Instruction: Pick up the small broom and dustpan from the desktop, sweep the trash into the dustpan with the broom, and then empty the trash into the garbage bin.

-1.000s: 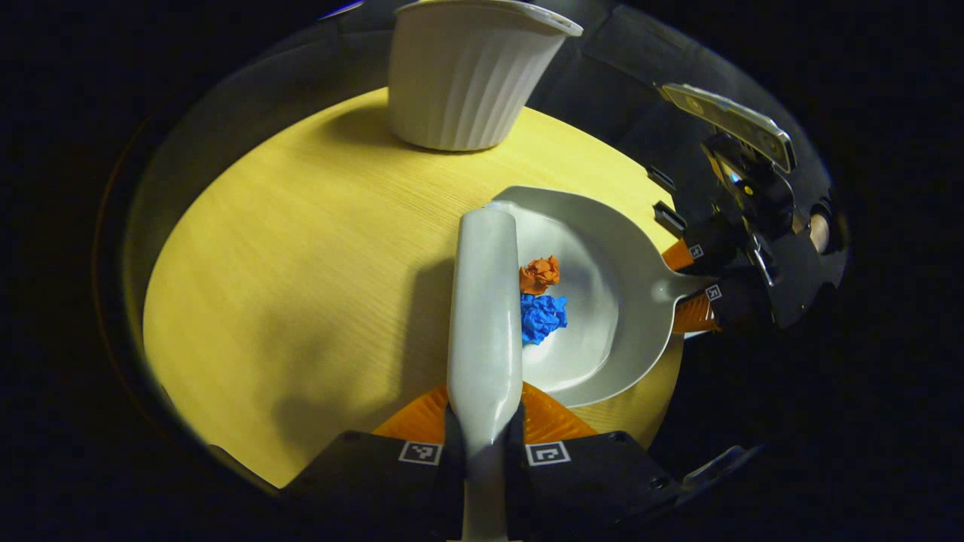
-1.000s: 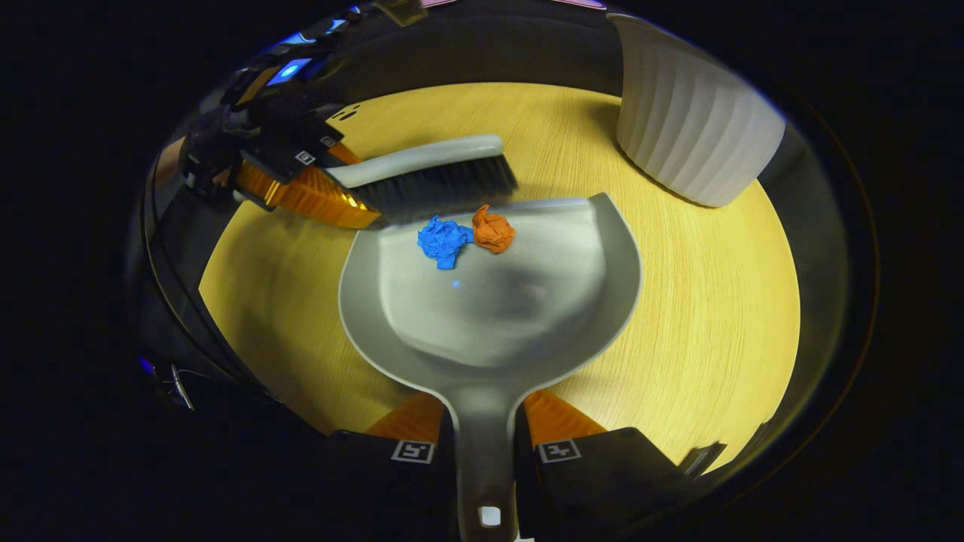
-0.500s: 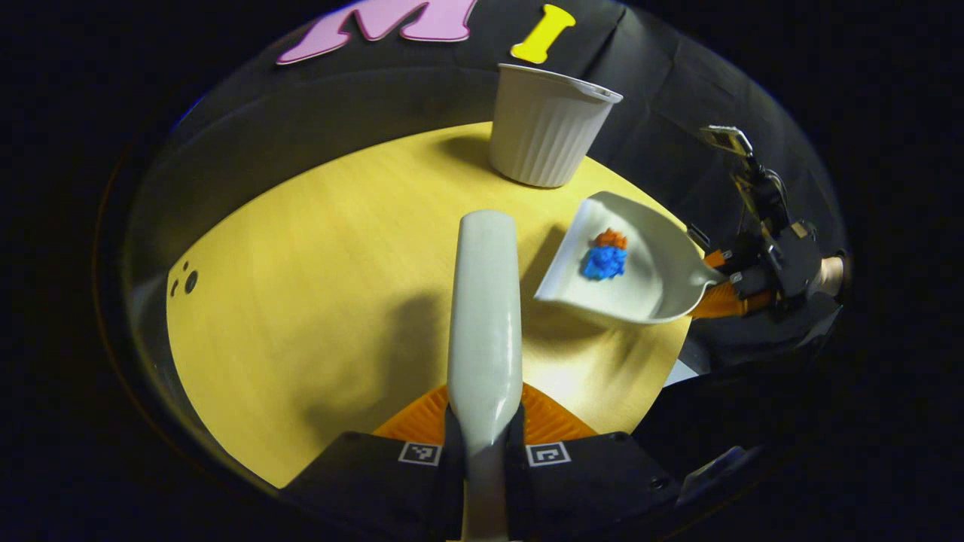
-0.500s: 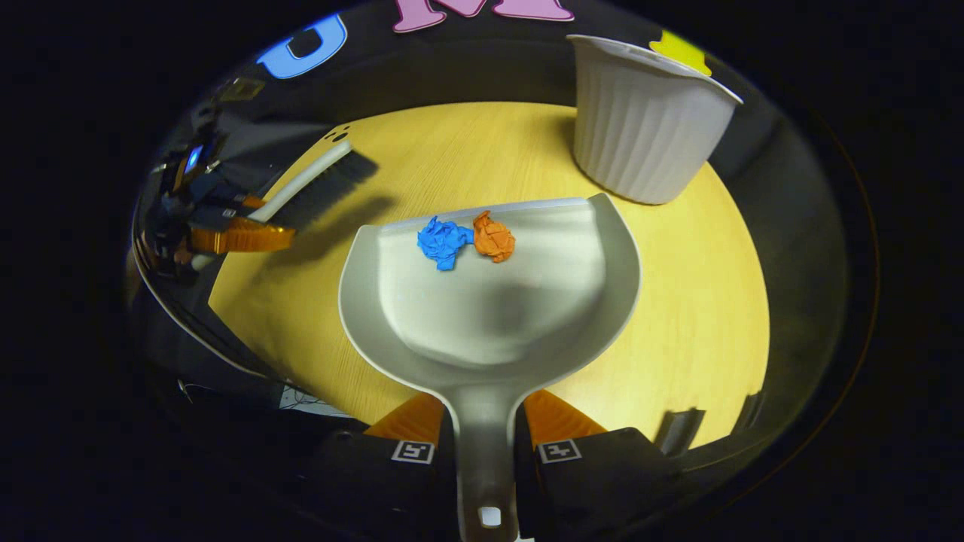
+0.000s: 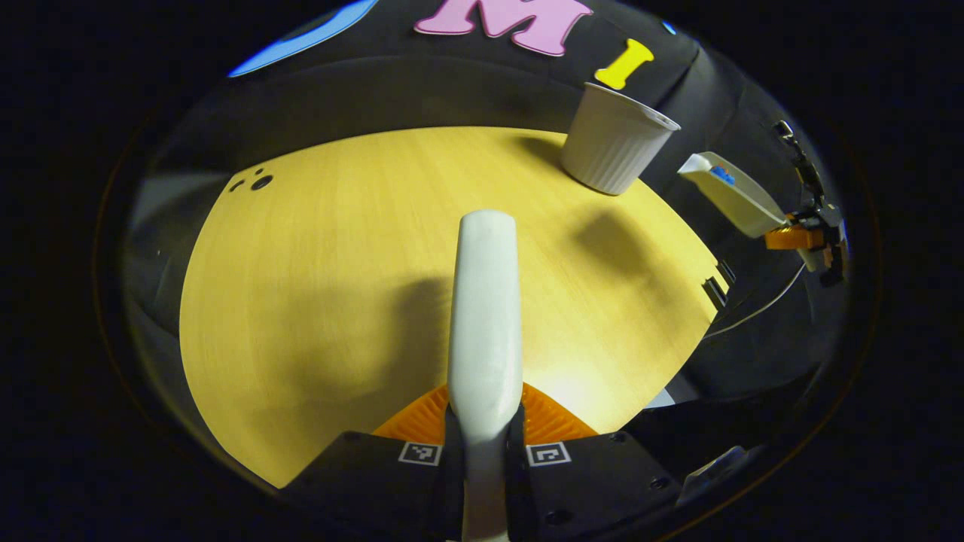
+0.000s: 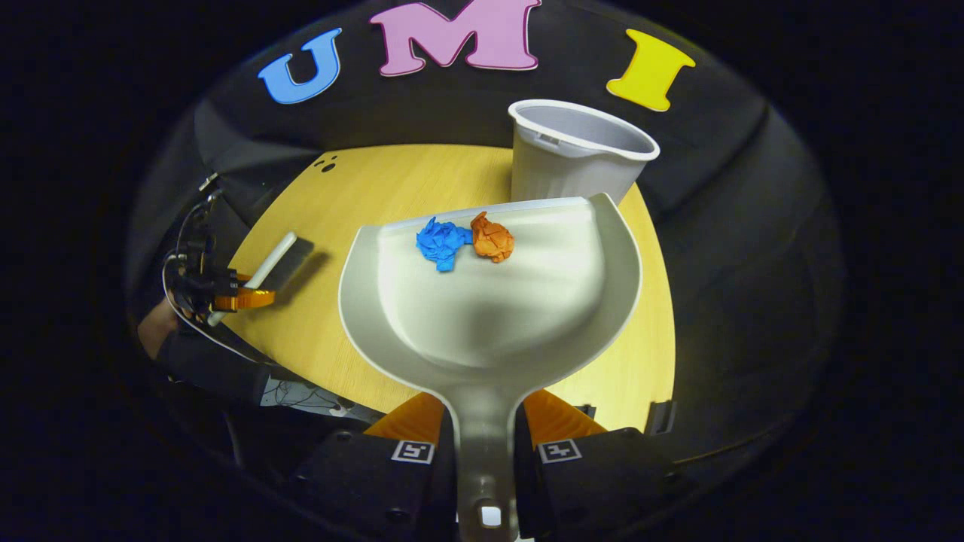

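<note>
Lifted off the table (image 6: 361, 188), dustpan (image 6: 489, 301) stays clamped in right hand-held gripper (image 6: 486, 452), trash (image 6: 465, 241) inside.

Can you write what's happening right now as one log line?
left gripper: shut on white broom handle | right gripper: shut on grey plastic dustpan | load: blue paper ball, orange paper ball | white ribbed bin: not emptied into yet

Round pale wooden table (image 5: 316, 248) across the middle of the frame, small dark holes (image 5: 256, 182) at its upper left, black cloth wall (image 6: 226, 135) behind, dim light, soft shadows
</note>
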`<action>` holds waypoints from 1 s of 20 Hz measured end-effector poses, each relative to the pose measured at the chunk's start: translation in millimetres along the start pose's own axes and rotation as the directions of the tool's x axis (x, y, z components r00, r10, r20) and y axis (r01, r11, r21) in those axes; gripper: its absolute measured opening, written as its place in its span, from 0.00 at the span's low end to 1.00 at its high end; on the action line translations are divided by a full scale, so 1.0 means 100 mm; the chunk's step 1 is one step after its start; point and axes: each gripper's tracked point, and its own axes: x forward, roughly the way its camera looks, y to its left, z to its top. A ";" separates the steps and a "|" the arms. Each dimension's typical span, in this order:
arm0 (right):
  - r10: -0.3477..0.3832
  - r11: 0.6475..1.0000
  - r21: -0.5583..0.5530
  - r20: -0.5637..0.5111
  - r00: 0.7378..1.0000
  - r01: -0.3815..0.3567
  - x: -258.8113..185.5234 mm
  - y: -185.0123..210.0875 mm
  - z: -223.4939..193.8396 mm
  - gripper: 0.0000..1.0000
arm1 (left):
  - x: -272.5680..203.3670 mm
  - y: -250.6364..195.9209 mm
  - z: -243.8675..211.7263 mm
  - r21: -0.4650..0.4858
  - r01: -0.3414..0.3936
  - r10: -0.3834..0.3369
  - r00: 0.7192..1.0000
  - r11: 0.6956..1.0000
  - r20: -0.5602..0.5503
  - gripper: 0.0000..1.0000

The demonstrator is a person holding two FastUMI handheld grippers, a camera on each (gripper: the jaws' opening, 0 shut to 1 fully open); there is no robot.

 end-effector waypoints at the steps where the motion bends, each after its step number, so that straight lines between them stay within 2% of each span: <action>1: -0.004 1.000 0.000 0.012 1.000 0.004 -0.03 -0.02 0.06 0.35 | 0.00 0.05 -0.07 -0.023 -0.014 0.014 1.000 1.000 -0.007 0.27; 6: -0.034 0.999 0.027 0.066 0.997 0.032 -0.07 -0.23 0.46 0.35 | -0.13 0.33 -0.31 -0.139 -0.051 0.052 0.999 0.989 0.003 0.26; 9: -0.052 0.997 0.069 0.114 0.992 0.045 -0.13 -0.38 0.88 0.35 | -0.20 0.46 -0.38 -0.188 -0.055 0.058 0.998 0.981 0.009 0.27; 12: -0.123 0.987 0.116 0.139 0.983 0.107 -0.09 -0.64 1.26 0.35 | -0.23 0.54 -0.43 -0.193 -0.084 0.085 0.996 0.978 -0.005 0.27; 16: -0.176 0.971 0.192 0.159 0.971 0.145 0.11 -0.95 1.69 0.35 | -0.29 0.59 -0.40 -0.209 -0.093 0.095 0.996 0.974 0.000 0.26; 17: -0.197 0.967 0.192 0.161 0.967 0.166 0.18 -1.03 1.76 0.39 | -0.31 0.60 -0.39 -0.211 -0.097 0.099 0.995 0.973 -0.001 0.26; 18: -0.220 0.965 0.182 0.162 0.962 0.190 0.24 -1.11 1.83 0.30 | -0.33 0.61 -0.38 -0.213 -0.103 0.105 0.994 0.972 -0.001 0.27; 19: -0.241 0.963 0.166 0.165 0.956 0.214 0.30 -1.17 1.89 0.35 | -0.35 0.61 -0.35 -0.214 -0.107 0.109 0.994 0.971 0.000 0.27; 20: -0.259 0.960 0.157 0.167 0.951 0.234 0.35 -1.24 1.95 0.35 | -0.38 0.64 -0.33 -0.215 -0.111 0.114 0.994 0.970 0.003 0.27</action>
